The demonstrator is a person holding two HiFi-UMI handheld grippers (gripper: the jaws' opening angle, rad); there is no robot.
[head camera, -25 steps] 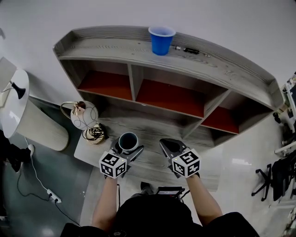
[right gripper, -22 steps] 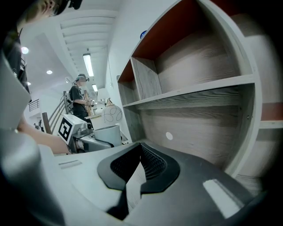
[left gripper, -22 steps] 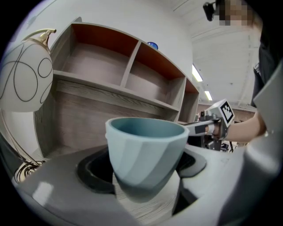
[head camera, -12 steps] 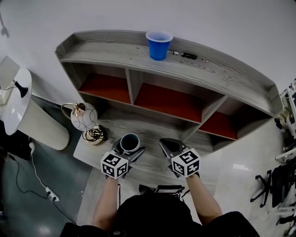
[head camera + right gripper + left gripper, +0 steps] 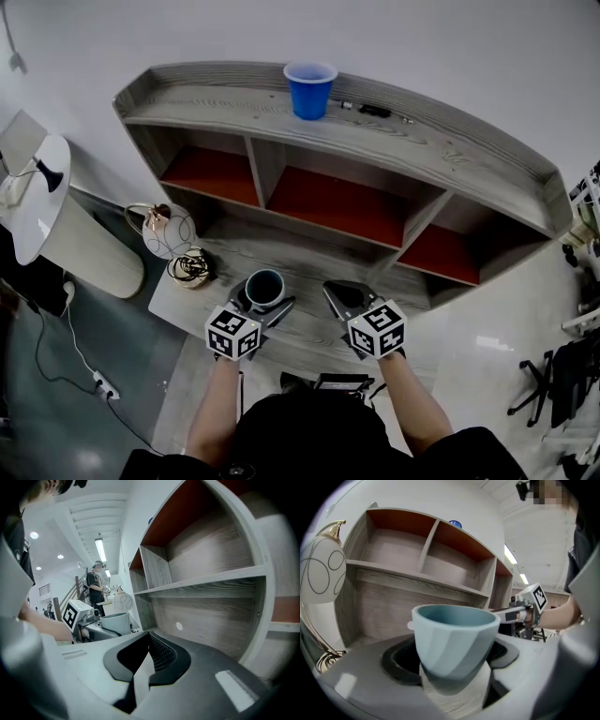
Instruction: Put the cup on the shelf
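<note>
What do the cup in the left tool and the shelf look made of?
The cup: likely glazed ceramic or hard plastic; pale blue-green, smooth faceted walls with a soft sheen. The shelf: probably wood-look laminate board; matte grey grain pattern, red-brown inner panels.

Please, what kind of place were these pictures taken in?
Probably an office or lab room rather than a home. A grey wooden shelf unit stands against a plain white wall, strip lights run along the ceiling, and a black office chair stands nearby.
</note>
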